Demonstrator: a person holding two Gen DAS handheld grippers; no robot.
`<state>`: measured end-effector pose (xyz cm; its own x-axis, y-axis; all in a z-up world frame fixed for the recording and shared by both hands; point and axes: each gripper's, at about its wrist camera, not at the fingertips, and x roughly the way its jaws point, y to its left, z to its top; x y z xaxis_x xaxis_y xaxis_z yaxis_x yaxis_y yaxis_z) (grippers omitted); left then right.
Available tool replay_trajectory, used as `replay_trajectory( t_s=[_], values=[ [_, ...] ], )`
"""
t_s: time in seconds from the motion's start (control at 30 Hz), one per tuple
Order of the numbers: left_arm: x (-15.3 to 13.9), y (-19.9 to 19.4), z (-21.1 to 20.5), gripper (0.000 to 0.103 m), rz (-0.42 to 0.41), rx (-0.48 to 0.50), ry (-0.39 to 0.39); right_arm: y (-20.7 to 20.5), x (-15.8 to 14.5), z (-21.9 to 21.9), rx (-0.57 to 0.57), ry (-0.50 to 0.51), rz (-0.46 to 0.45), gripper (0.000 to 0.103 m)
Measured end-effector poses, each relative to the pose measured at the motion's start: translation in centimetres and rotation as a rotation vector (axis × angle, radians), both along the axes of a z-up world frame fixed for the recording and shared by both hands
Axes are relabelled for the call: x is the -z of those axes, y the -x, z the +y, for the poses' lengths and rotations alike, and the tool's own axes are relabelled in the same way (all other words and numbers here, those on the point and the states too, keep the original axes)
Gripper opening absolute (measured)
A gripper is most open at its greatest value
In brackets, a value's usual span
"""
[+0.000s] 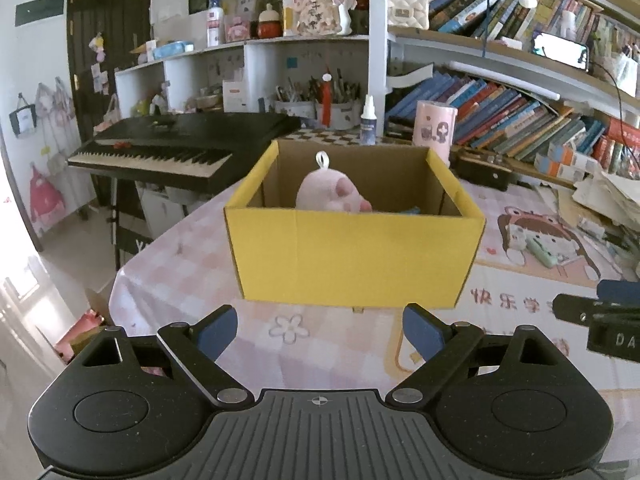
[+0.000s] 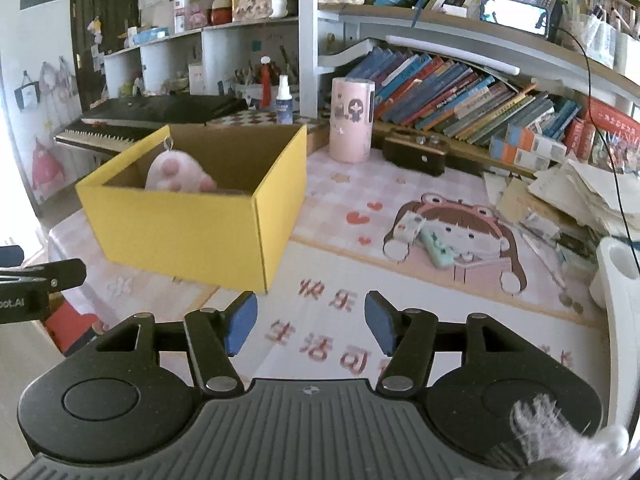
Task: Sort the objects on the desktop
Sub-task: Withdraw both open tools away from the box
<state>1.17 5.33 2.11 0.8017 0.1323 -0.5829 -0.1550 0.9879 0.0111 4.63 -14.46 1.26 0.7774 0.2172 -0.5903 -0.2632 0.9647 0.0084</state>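
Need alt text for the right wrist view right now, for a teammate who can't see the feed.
The right gripper, jaws open and empty, hovers over a pink cartoon desk mat. Ahead to the left sits an open yellow cardboard box holding a pink paw-shaped plush. A small mint-green item lies on the mat to the right, with leaning books on shelves behind.
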Motion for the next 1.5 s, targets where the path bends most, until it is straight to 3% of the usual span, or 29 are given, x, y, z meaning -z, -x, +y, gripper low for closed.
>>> replay_trajectory(
  t_s=[0.77, 1.5],
  values=[
    [1.8, 4.4, -2.4, 0.092, 0.042, 0.064, -0.014, 5.5, 2.3, 0.7, -0.024, 0.029, 0.05, 0.068],
    [2.8, 3.1, -6.0, 0.092, 0.086, 0.228, -0.022, 6.5, 3.2, -2.8, 0.121, 0.026, 0.087, 0.071]
  ],
)
